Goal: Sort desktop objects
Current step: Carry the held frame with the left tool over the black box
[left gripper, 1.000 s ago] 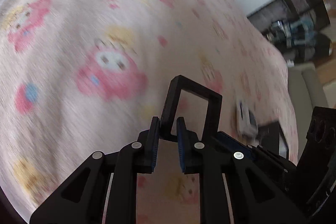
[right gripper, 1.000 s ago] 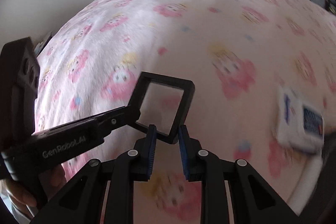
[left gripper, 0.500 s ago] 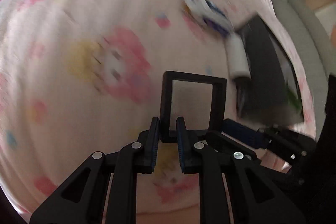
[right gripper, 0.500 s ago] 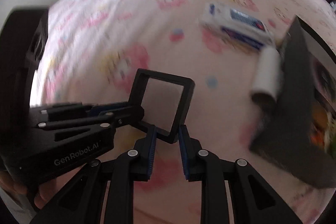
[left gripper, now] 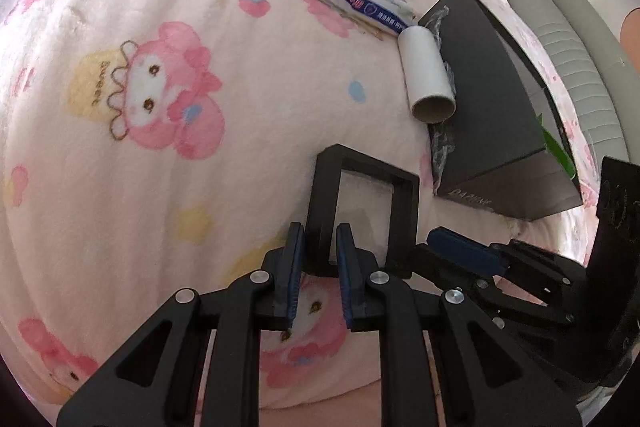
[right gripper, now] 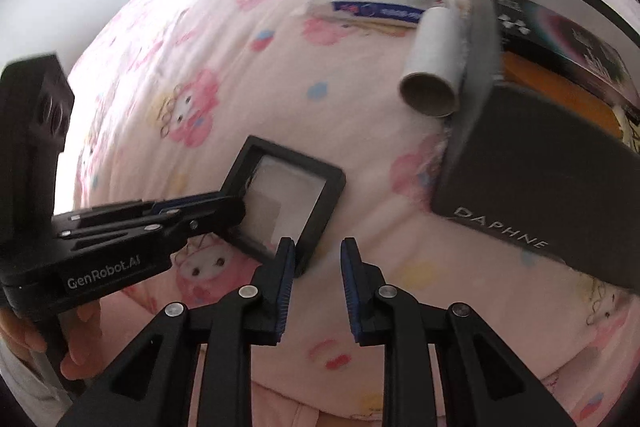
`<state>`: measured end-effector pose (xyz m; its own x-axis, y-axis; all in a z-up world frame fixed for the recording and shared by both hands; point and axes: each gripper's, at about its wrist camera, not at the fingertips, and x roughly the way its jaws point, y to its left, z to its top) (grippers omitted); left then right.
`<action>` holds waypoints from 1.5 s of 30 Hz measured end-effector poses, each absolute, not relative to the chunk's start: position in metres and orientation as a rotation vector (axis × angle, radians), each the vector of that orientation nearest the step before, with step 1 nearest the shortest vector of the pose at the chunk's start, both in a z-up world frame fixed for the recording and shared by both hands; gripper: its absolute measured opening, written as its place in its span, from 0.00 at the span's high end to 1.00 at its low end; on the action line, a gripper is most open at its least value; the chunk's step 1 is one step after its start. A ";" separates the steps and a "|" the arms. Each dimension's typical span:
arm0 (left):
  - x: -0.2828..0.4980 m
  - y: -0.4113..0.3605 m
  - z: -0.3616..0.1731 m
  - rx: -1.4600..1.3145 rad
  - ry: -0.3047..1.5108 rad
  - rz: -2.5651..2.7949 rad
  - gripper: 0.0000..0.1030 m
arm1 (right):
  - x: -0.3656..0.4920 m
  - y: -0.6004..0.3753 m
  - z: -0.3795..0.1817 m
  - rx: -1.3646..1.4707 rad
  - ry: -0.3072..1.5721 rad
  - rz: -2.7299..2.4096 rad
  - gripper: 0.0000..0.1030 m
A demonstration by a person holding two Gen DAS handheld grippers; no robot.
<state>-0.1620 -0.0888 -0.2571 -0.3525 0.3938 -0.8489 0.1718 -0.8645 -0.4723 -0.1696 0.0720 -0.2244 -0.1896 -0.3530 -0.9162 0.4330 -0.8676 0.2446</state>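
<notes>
Left gripper: jaws narrow, blue pads clamped on the near edge of a small square black frame with a clear pane, which stands roughly upright over the pink fleece blanket printed with cartoon bunnies. In the right wrist view the same frame is tilted, its left edge pinched by the left gripper, a person's hand wrapped around the handle below.

Right gripper: jaws narrow. The left pad touches or sits just beside the frame's lower right corner; the right pad is clear of it, bare blanket showing in the gap. Whether this gripper has any real hold on the frame I cannot tell. In the left wrist view its blue pad lies by the frame's right edge.

A dark grey open cardboard box marked "DAPHNE" rests on the blanket right of the frame, apart from it. A white cardboard tube lies against the box's left wall, with crinkled clear plastic along the box's base. Beyond the tube, a white and blue wet-wipe pack lies flat.
</notes>
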 end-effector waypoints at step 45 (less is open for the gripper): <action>-0.150 -0.079 -0.256 -1.656 -0.797 2.311 0.84 | -0.165 0.089 -0.220 1.538 -0.030 -2.096 0.82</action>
<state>-0.1502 -0.0795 -0.2557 -0.3590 0.4471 -0.8193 0.1531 -0.8377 -0.5242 -0.1648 0.0888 -0.2195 -0.2070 -0.4288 -0.8794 0.4031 -0.8564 0.3227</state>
